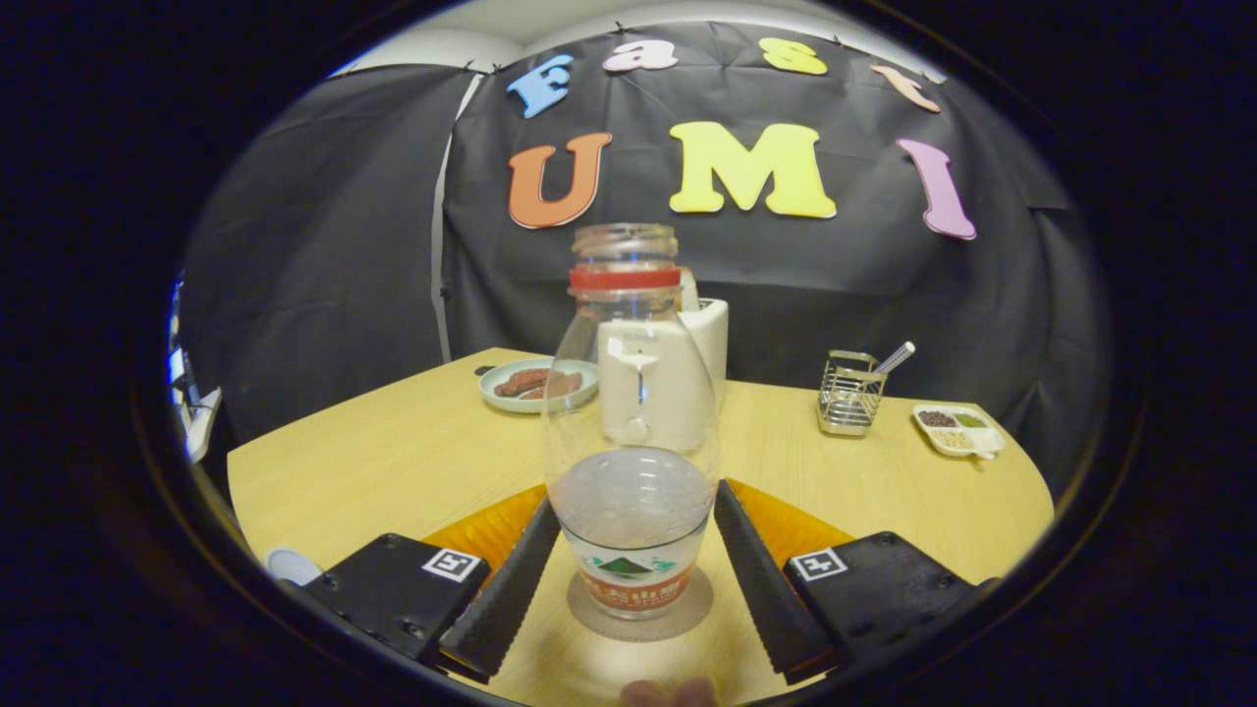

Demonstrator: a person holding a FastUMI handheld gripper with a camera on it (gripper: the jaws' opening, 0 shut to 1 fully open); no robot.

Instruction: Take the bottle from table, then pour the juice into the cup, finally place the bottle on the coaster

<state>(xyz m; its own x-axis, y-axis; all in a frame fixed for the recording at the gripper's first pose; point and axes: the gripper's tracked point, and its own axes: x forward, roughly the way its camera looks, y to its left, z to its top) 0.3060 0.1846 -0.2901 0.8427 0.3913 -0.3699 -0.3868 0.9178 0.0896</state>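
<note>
- Table [393, 452]: pale wood top, carried every item below; my work went on at its near edge.
- Toaster [656, 378]: white, stood beyond the bottle and showed through its clear wall; no part in my task.
- Gripper [636, 565]: my tool. Its fingers flanked the bottle's lower body, one to each side, spread rather than pressed together. I could not tell whether they touched the plastic or stood just apart.
- Bottle [630, 432]: clear plastic, red neck ring, uncapped, upright between my fingers. Little liquid was left in it, so I judged the pour done.
- Coaster [687, 614]: round, flat, under the bottle's base. The bottle stood centred on it, which I took for the final placing.
- Plate [535, 383]: pale green, held brown food, set far left of the toaster.
- Wire rack [850, 393]: held a utensil, well to the right.
- Divided dish [957, 430]: white, small heaps of grains, just beside the rack.
- Cup [291, 566]: only a pale rim showed, near my left finger.
</note>
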